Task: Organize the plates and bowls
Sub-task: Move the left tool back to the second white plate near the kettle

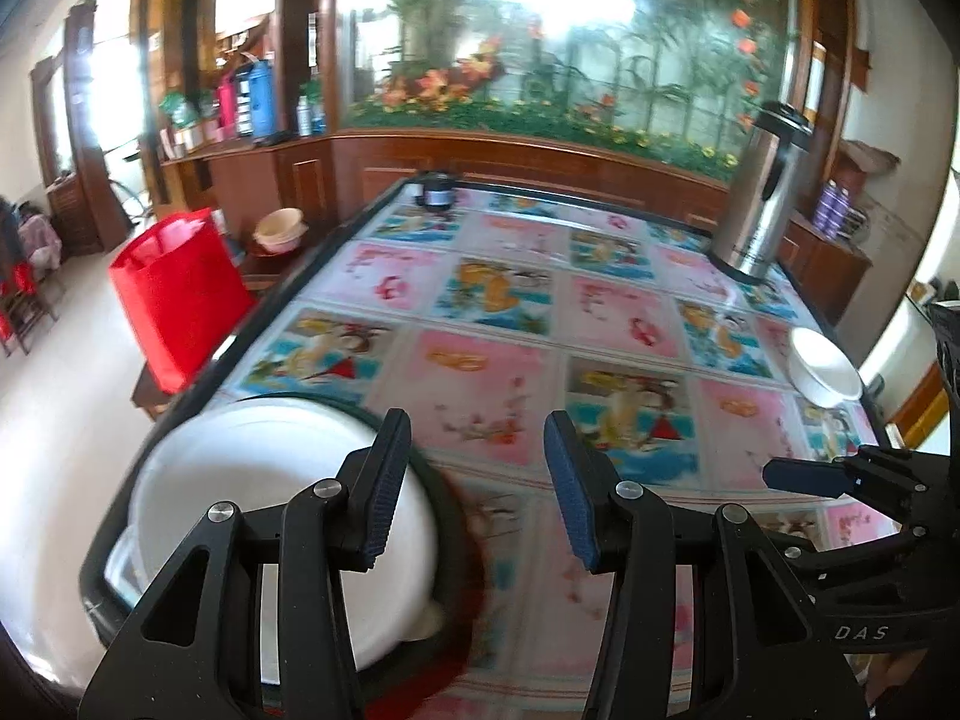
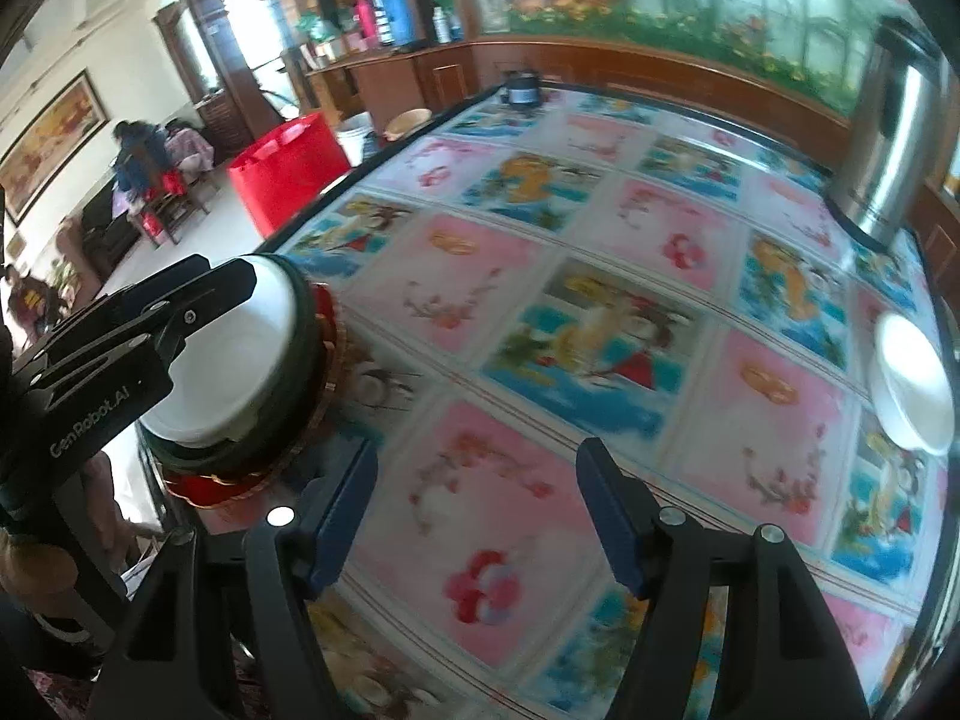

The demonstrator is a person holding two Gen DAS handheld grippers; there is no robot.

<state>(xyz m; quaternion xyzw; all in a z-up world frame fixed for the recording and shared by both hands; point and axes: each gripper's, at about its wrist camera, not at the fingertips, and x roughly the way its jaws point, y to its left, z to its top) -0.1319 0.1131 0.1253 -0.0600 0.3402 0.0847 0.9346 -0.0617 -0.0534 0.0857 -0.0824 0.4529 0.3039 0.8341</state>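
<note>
plainly both tongs are released and empty: the left gripper point(image 1: 477, 486) hangs over the table point(image 1: 480, 312), its left finger in front of the white bowl point(image 1: 270, 492) stacked at lower left; the right gripper point(image 2: 477, 516) gapes over bare cloth. a lone white dish point(image 2: 912, 384) sits at the table's right edge, so a clumsy reach could nudge it off.

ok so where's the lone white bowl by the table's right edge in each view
Left wrist: white bowl sits at mid right, by the table edge.
Right wrist: same bowl at far right, mid height.
Shared landmark: tall steel thermos stands beyond it in both.
</note>
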